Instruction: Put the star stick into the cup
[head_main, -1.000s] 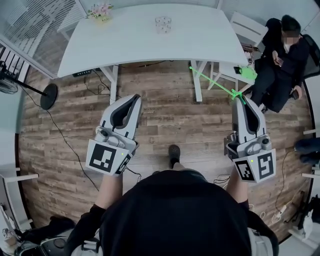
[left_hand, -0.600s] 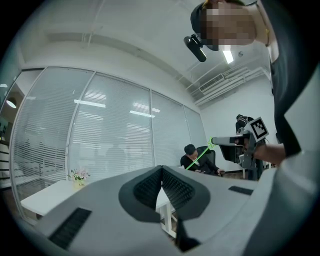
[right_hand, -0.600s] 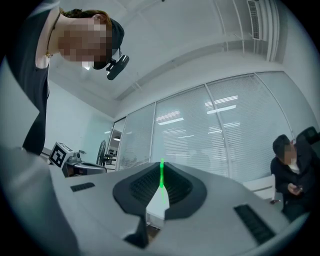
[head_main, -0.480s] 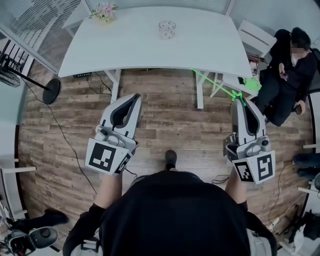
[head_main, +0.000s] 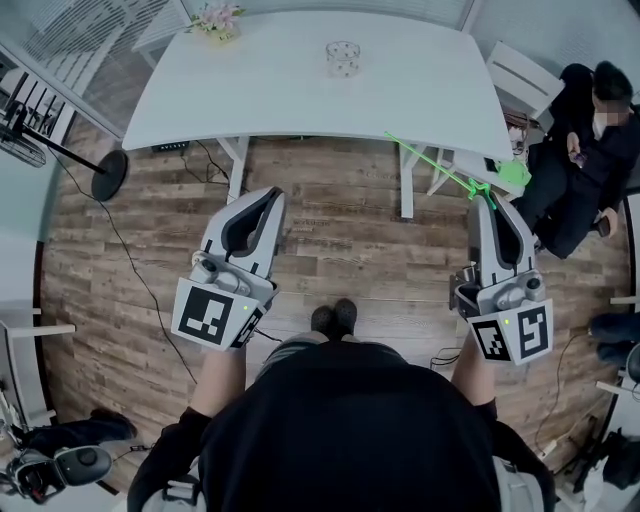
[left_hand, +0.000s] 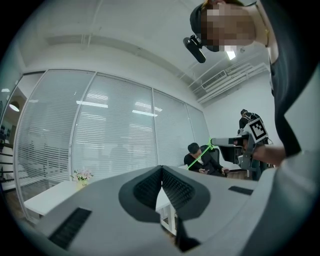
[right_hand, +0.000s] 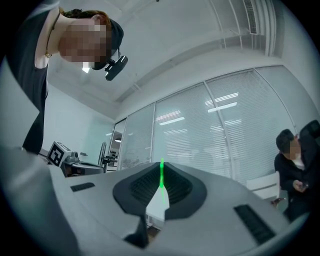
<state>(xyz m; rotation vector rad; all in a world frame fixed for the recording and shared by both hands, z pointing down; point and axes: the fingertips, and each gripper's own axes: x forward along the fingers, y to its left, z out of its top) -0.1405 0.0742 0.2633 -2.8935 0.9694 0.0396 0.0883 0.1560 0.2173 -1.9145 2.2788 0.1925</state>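
A thin green star stick (head_main: 430, 158) slants from my right gripper (head_main: 487, 197) up and left toward the white table (head_main: 260, 90). The jaws are shut on one end of the stick, over the wooden floor. In the right gripper view the stick (right_hand: 161, 176) shows end-on between the pads. A clear cup (head_main: 342, 58) stands far off on the table's back middle. My left gripper (head_main: 265, 198) is shut and empty at the same height, its pads meeting (left_hand: 162, 172). The left gripper view shows the right gripper (left_hand: 216, 143) with the stick (left_hand: 199, 156).
A pot of flowers (head_main: 218, 18) stands at the table's back left corner. A seated person (head_main: 590, 140) is at the right beside a small side table (head_main: 470, 160) with a green thing (head_main: 515, 173) on it. A floor fan base (head_main: 110, 175) stands at the left.
The table and floor have slid down and right in the head view, and the feet below have come together. Both grippers keep their pose; the stick stays in the right one.
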